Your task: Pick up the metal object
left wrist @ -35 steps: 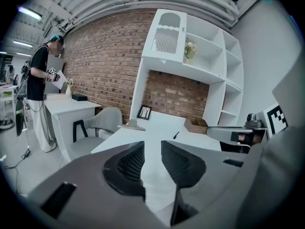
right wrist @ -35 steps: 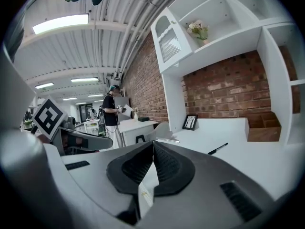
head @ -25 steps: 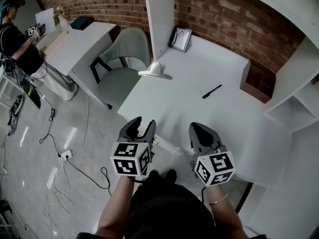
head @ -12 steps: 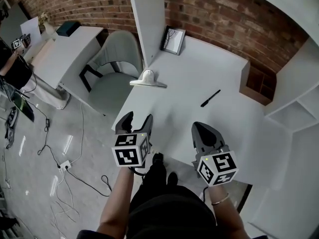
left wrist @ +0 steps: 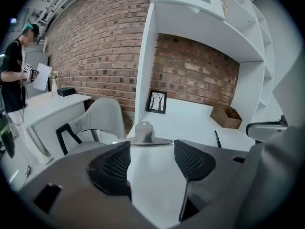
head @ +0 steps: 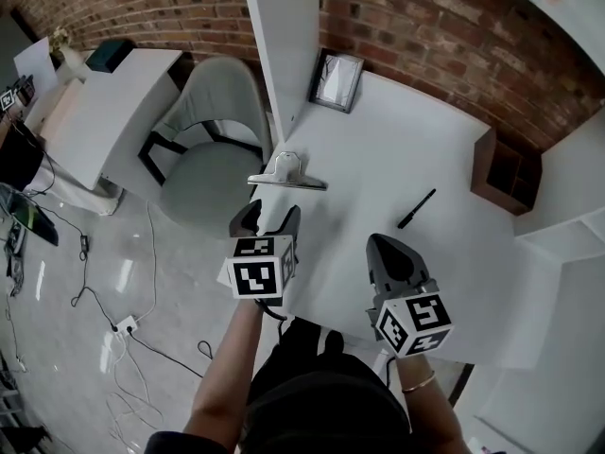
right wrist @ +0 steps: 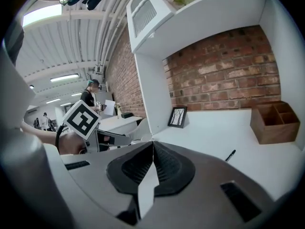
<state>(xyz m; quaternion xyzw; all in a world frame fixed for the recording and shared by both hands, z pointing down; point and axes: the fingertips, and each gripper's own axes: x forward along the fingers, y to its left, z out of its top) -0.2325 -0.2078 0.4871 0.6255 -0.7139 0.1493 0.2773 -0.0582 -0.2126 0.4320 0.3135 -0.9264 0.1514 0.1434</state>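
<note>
Brick wall (head: 425,26) backs a white desk (head: 397,140) set beneath white shelving. Grey chair (head: 213,140) stands at the desk's left side. Wooden box (head: 506,173) sits at the desk's far right.

Left gripper (head: 269,218) hovers over the near left edge of the desk. Its jaws have just been opening and stand wide apart, with only bare desk between the pads. Right gripper (head: 382,242) hovers to its right over the near edge, with its jaws pressed together and nothing held.

Picture frame (head: 337,80) stands at the far left of the desk. Metal object (head: 286,173), a large clip, lies at the desk's left edge, just beyond the left gripper and in line with its jaws, untouched. Black pen (head: 416,209) lies mid-desk, right of the clip and well apart from it.
</note>
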